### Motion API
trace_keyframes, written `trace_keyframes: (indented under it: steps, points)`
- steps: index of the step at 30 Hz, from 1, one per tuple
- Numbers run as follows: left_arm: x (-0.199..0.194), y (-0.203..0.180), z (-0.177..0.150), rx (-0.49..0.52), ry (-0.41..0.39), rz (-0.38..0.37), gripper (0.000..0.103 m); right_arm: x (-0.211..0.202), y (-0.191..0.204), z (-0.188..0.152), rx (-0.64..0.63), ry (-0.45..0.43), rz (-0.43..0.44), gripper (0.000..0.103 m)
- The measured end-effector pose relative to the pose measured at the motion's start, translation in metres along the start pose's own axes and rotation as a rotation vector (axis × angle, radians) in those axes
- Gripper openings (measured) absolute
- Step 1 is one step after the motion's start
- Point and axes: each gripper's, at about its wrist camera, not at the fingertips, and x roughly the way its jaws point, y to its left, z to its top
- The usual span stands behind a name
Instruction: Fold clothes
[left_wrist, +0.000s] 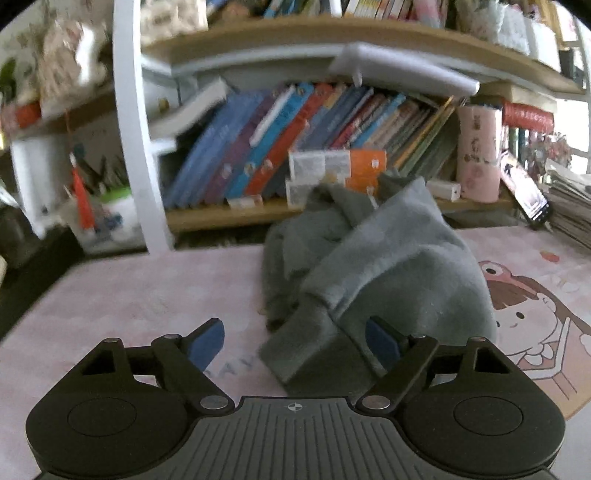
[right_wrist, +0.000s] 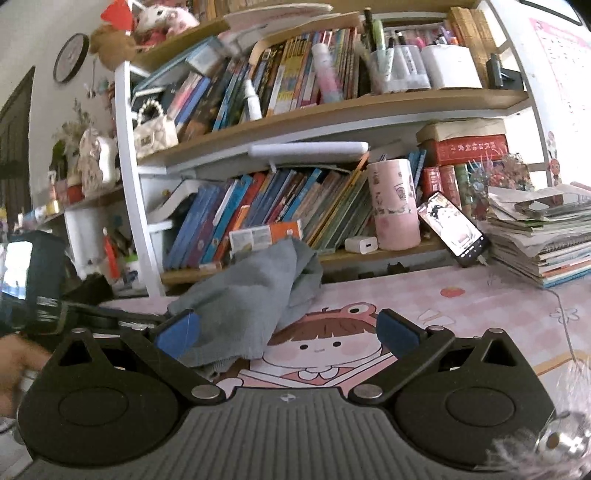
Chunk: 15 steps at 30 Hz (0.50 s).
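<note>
A grey fleece garment (left_wrist: 369, 266) lies crumpled in a heap on the pink cartoon desk mat (left_wrist: 147, 295). My left gripper (left_wrist: 295, 341) is open low over the mat, and a cuff of the garment lies between its blue pads (left_wrist: 207, 343). The right pad is partly tucked under cloth. In the right wrist view the garment (right_wrist: 255, 291) lies left of centre. My right gripper (right_wrist: 288, 332) is open above the mat (right_wrist: 480, 314), its left pad (right_wrist: 177, 334) by the garment's near edge. It holds nothing.
A bookshelf (right_wrist: 332, 254) full of leaning books stands right behind the mat. A pink cup (right_wrist: 393, 203), a propped phone (right_wrist: 454, 229) and a stack of papers (right_wrist: 543, 240) stand at back right. The other hand and left gripper (right_wrist: 37, 295) show at far left.
</note>
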Motion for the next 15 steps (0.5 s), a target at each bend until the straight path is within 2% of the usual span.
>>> trace_keyframes:
  steps: [5, 6, 7, 8, 10, 11, 12, 14, 15]
  points:
    - [0.021, -0.012, -0.004, 0.013, 0.061, 0.01, 0.084, -0.001, 0.004, -0.001, -0.028, -0.006, 0.028, 0.103]
    - [0.021, -0.01, -0.004, 0.0, 0.06, -0.005, 0.08, -0.002, 0.004, -0.001, -0.03, -0.01, 0.032, 0.103]
    - [0.021, -0.009, -0.003, -0.014, 0.059, -0.02, 0.07, -0.003, 0.005, -0.001, -0.03, -0.013, 0.035, 0.103]
    - [0.02, -0.007, -0.003, -0.028, 0.058, -0.035, 0.066, -0.003, 0.005, -0.002, -0.031, -0.017, 0.037, 0.103]
    - [0.02, 0.0, -0.003, -0.085, 0.093, -0.09, 0.04, -0.003, 0.003, -0.001, -0.023, -0.019, 0.036, 0.103]
    - [0.019, 0.004, -0.003, -0.117, 0.111, -0.122, 0.034, -0.003, 0.002, -0.001, -0.018, -0.019, 0.035, 0.103]
    - [0.016, 0.007, -0.003, -0.156, 0.132, -0.145, 0.022, -0.003, 0.001, -0.001, -0.009, -0.019, 0.035, 0.103]
    - [0.007, 0.014, -0.003, -0.236, 0.167, -0.189, 0.015, -0.004, -0.003, -0.001, 0.012, -0.022, 0.037, 0.103]
    - [-0.005, 0.015, -0.005, -0.254, 0.152, -0.219, 0.014, -0.004, -0.006, -0.001, 0.029, -0.011, 0.046, 0.103]
